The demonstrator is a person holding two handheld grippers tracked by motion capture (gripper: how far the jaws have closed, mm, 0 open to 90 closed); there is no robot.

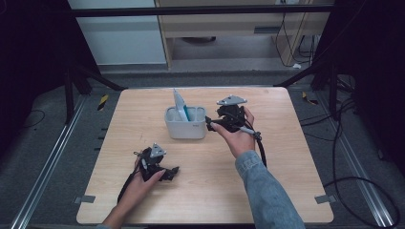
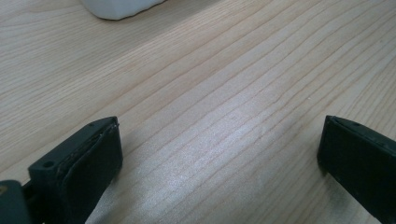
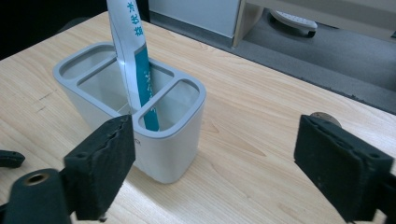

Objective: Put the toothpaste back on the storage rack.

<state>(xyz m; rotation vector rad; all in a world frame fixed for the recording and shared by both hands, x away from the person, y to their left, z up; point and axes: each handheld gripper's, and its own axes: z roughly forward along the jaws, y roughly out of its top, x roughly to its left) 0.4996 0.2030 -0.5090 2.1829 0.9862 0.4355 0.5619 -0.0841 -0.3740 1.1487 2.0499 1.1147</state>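
Observation:
A pale grey holder [image 1: 185,123] with three compartments stands on the wooden table, back of centre. A white and teal tube [image 1: 180,106] leans upright in one of its compartments. My right gripper [image 1: 209,123] is level just to the right of the holder, its jaws wide apart with nothing between them. In the right gripper view the holder [image 3: 163,140] and the tube [image 3: 133,56] sit just ahead of the left jaw of that gripper [image 3: 215,140]. My left gripper [image 1: 173,171] rests low near the table's front left, open over bare wood [image 2: 219,140]. The holder's base [image 2: 121,7] shows far off.
The wooden table [image 1: 267,191] has bare room to the right and front of the holder. Dark frame legs and cables [image 1: 353,181] lie on the grey floor around it. A cabinet [image 1: 229,28] stands beyond the far edge.

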